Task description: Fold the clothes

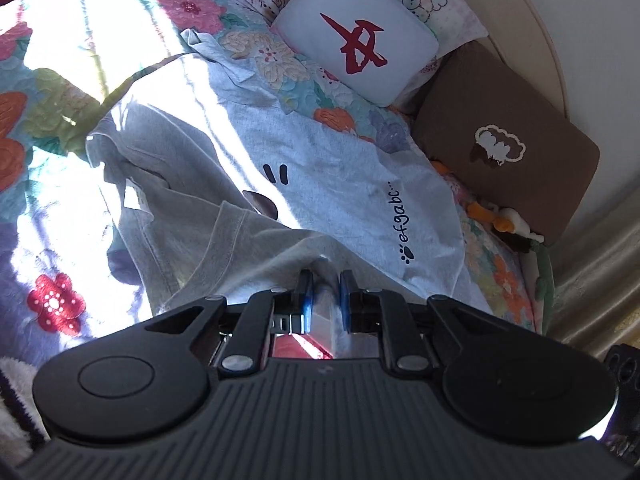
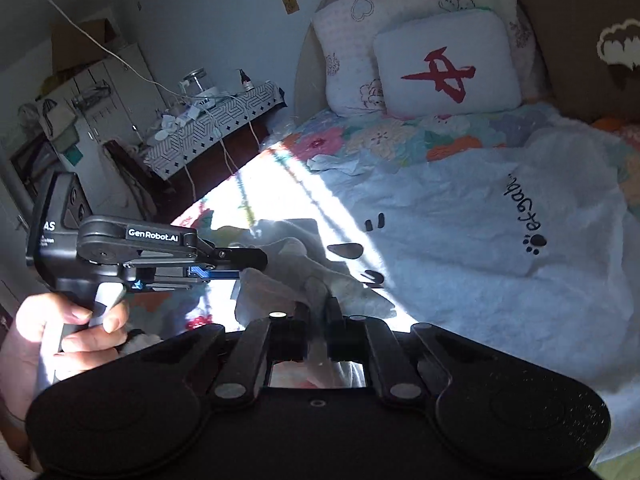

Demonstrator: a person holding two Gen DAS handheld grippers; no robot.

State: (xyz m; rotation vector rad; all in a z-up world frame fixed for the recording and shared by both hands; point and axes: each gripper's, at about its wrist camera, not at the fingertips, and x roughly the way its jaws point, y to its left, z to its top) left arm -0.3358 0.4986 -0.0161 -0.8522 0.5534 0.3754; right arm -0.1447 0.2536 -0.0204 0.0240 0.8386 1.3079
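Floral quilted bed point(image 1: 48, 128) carries a grey cotton T-shirt point(image 1: 320, 168), pinched by left tool point(image 1: 326, 292) and right tool point(image 2: 318, 312); only the right view shows the cluttered patterned counter point(image 2: 216, 120).

this is looking like a bedroom in a home. a floral quilt point(image 1: 52, 92) is covering the bed, and against the curved cream headboard point(image 1: 548, 40) a white cushion with a red character point(image 1: 356, 36), a sheep-print pillow point(image 2: 356, 60) and a brown cushion point(image 1: 508, 148) are leaning. beside the bed's far edge a side table under a patterned cloth point(image 2: 216, 120) is carrying a glass jar point(image 2: 194, 80), a small bottle point(image 2: 245, 79) and trailing cables. sunlight is falling in stripes across the quilt.
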